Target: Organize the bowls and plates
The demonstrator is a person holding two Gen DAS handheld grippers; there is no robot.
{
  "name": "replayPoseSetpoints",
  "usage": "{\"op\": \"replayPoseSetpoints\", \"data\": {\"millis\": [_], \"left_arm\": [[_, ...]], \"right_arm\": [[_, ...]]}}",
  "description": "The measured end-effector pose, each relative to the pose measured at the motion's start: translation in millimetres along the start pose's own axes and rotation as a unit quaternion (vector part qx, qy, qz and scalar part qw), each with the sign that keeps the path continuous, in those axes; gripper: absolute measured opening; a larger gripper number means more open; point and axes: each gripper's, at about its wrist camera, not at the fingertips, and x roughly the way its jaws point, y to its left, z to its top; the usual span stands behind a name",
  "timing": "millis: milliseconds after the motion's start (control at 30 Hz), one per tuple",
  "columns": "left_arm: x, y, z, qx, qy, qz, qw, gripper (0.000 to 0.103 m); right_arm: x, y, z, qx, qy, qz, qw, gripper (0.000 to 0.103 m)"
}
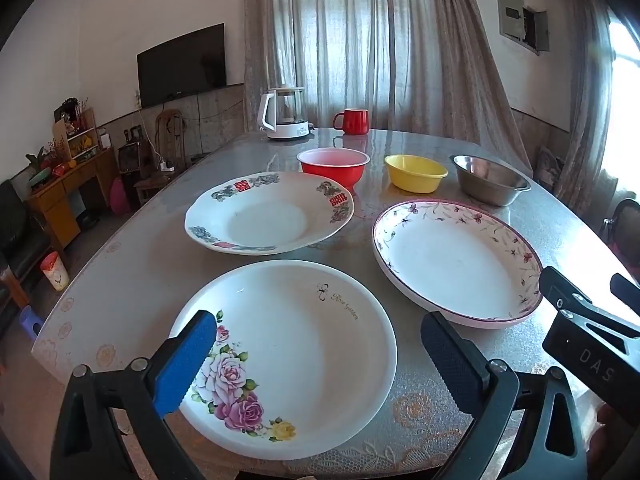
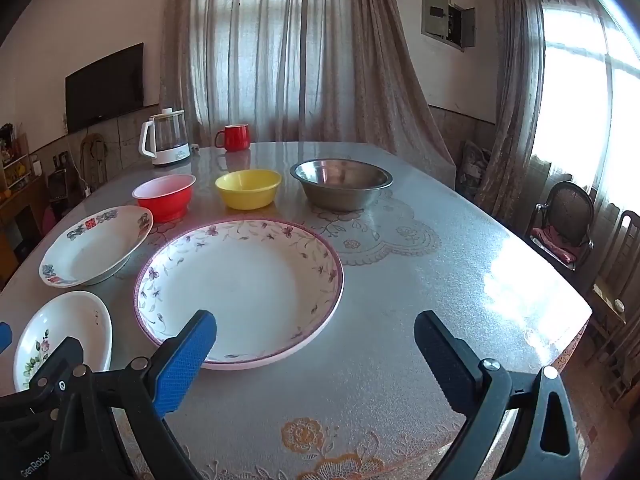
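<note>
Three plates lie on the table: a rose plate (image 1: 296, 356) nearest me, a plate with red characters (image 1: 268, 214) behind it, and a purple-rimmed plate (image 1: 456, 260) to the right. Behind them stand a red bowl (image 1: 332, 166), a yellow bowl (image 1: 416, 172) and a steel bowl (image 1: 490, 180). My left gripper (image 1: 316, 352) is open and empty above the rose plate. My right gripper (image 2: 316, 344) is open and empty, at the near edge of the purple-rimmed plate (image 2: 240, 288). The right wrist view also shows the rose plate (image 2: 64, 336), red bowl (image 2: 164, 196), yellow bowl (image 2: 248, 188) and steel bowl (image 2: 340, 184).
A white kettle (image 1: 286, 114) and a red mug (image 1: 352, 121) stand at the table's far edge. The table (image 2: 460, 280) has a lace-patterned cover. Chairs (image 2: 564, 224) stand to the right, a cabinet (image 1: 68, 188) and stool to the left.
</note>
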Motion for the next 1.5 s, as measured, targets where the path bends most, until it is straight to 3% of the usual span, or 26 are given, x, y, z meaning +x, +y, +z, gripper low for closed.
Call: {"op": "replayPoseSetpoints", "data": {"millis": [1500], "left_arm": [[6.1, -0.7, 0.0, 0.002, 0.014, -0.001, 0.9999, 0.103]], "right_arm": [[8.5, 2.3, -2.0, -0.005, 0.004, 0.008, 1.000, 0.101]]}}
